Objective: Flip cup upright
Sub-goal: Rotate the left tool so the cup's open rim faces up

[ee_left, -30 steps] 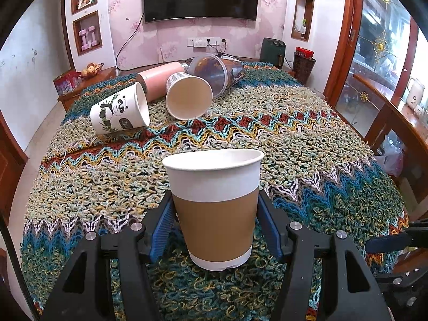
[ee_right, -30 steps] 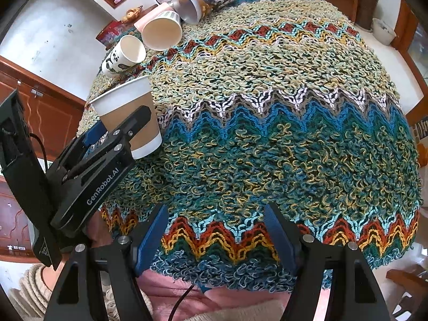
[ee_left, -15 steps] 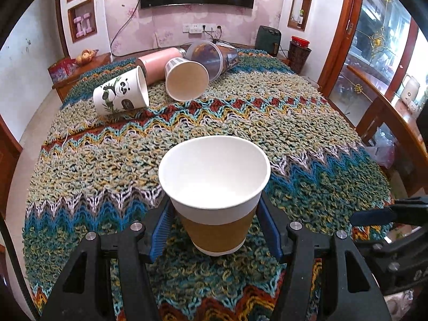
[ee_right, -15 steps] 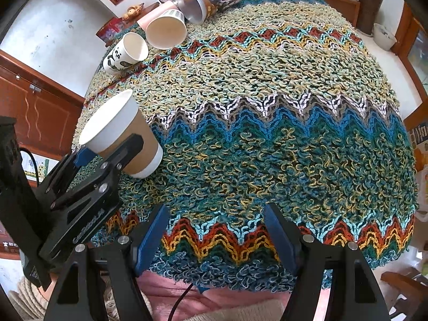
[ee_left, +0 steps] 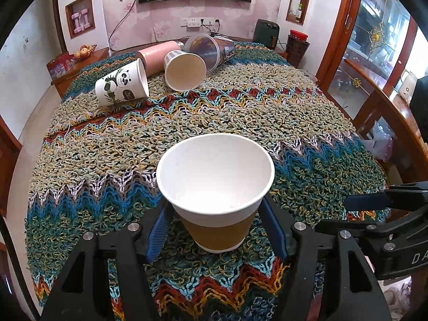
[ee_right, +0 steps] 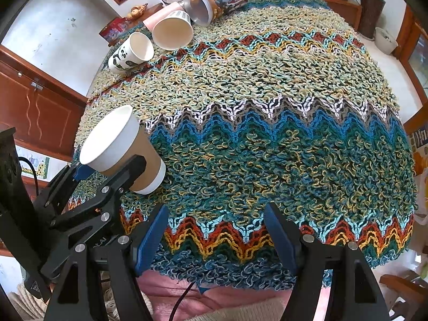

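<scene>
A brown paper cup with a white rim (ee_left: 216,187) stands mouth-up on the knitted cloth near the front edge. My left gripper (ee_left: 215,222) has its blue pads on both sides of the cup, shut on it. The right wrist view shows the same cup (ee_right: 123,149) at the left, held by the left gripper (ee_right: 107,176). My right gripper (ee_right: 215,238) is open and empty over the cloth's front edge. Its finger also shows in the left wrist view (ee_left: 374,200) at the right.
Several cups lie on their sides at the far end: a panda cup (ee_left: 121,87), a paper cup with a striped rim (ee_left: 184,71), a pink tumbler (ee_left: 157,53) and a clear plastic cup (ee_left: 211,49). The colourful zigzag cloth (ee_right: 267,107) covers the table.
The left gripper has risen and tilted down, so the cup's mouth now shows from above. The cup stays between its pads. The right gripper has hardly moved.
</scene>
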### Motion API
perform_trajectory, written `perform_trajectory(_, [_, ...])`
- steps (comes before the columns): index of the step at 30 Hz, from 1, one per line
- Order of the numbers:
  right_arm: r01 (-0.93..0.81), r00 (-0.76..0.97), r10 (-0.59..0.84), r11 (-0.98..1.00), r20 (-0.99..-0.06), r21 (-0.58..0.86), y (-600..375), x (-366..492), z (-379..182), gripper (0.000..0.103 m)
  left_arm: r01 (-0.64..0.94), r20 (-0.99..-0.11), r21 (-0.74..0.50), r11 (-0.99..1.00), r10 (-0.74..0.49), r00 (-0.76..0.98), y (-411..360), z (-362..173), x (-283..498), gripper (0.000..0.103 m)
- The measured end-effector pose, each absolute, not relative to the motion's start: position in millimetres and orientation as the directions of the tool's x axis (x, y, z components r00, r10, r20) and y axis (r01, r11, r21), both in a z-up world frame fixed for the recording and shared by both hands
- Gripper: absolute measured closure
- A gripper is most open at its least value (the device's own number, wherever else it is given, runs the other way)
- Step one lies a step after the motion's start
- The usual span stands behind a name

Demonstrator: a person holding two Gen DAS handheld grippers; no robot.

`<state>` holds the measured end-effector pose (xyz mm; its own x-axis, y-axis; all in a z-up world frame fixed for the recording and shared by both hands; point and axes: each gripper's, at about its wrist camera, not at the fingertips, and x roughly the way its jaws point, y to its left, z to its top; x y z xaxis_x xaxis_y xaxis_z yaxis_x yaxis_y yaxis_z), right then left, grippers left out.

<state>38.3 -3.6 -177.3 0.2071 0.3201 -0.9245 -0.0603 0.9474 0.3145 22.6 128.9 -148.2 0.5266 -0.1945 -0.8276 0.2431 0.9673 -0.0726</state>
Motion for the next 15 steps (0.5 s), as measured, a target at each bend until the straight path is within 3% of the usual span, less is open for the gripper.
perform_trajectory(6, [-0.056, 0.213, 0.320, 0.947, -0.923, 0.316, -5.8, 34.7, -175.0, 0.028, 0.245, -0.837, -0.075, 0.967, -0.194, 0.511, 129.9, -149.1, 19.0, 0.035])
perform_trajectory(10, [-0.058, 0.218, 0.323, 0.946, -0.921, 0.318, -6.3, 31.7, -172.3, 0.028, 0.242, -0.851, -0.082, 0.967, -0.195, 0.487, 131.5, -151.4, 18.1, 0.021])
perform_trajectory(15, [-0.063, 0.222, 0.323, 0.946, -0.920, 0.318, -4.5, 29.2, -170.0, 0.028, 0.239, -0.855, -0.084, 0.967, -0.193, 0.481, 134.3, -150.6, 14.9, 0.016])
